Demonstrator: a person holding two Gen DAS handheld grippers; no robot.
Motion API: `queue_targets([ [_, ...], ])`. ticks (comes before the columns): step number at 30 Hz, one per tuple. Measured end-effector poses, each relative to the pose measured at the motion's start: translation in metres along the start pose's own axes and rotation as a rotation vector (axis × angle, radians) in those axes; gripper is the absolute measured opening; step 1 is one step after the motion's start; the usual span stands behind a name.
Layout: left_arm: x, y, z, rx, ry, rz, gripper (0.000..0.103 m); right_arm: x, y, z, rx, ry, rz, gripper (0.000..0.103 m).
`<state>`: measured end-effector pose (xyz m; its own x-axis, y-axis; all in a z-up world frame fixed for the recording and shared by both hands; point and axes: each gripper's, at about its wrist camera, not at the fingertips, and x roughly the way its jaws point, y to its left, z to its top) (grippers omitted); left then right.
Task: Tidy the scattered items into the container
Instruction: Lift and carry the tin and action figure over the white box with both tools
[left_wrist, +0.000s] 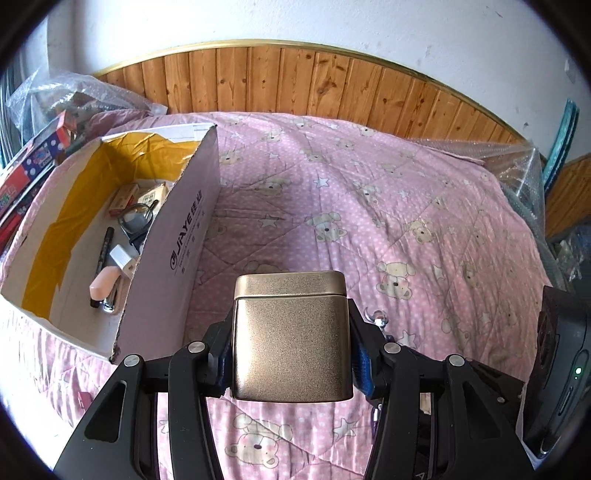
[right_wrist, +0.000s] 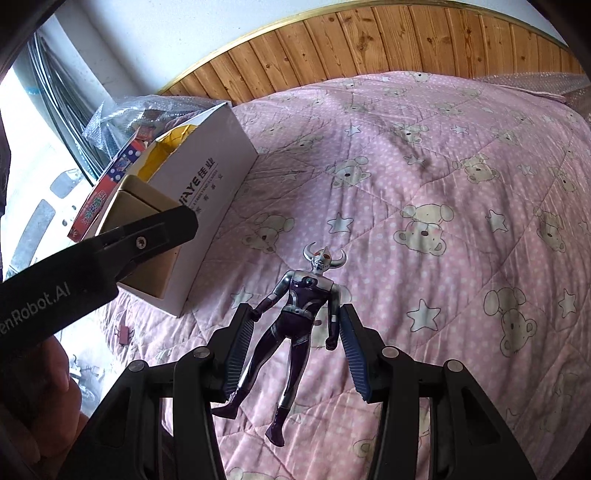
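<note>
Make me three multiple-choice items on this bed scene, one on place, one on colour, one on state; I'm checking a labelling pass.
1. Where does the toy figure lie?
A. inside the cardboard box
B. on the pink quilt
C. on the floor

2. What colour is the tin in the left hand-held gripper?
A. gold
B. red
C. green

3. How is the right hand-held gripper?
A. shut on the figure
B. open, one finger on each side of the figure
C. holding a pen

Key: 1 B, the figure lies on the pink quilt, outside the cardboard box. 2 A, the tin's lid and body are matte gold. 3 B, the fingers stand apart from the figure's torso.
</note>
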<state>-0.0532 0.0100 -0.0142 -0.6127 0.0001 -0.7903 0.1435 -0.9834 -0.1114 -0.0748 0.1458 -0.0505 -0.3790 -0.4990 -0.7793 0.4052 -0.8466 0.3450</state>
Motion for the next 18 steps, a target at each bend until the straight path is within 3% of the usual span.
queue_targets([
  [7,-0.029,0.002,-0.009,-0.008,-0.036,-0.045,0.052,-0.022,0.021,-0.010,-0.039,-0.013,0.062,0.049],
  [18,-0.080,0.022,-0.010,-0.051,-0.120,-0.105,0.053,-0.064,0.056,0.002,-0.117,-0.054,0.160,0.049],
])
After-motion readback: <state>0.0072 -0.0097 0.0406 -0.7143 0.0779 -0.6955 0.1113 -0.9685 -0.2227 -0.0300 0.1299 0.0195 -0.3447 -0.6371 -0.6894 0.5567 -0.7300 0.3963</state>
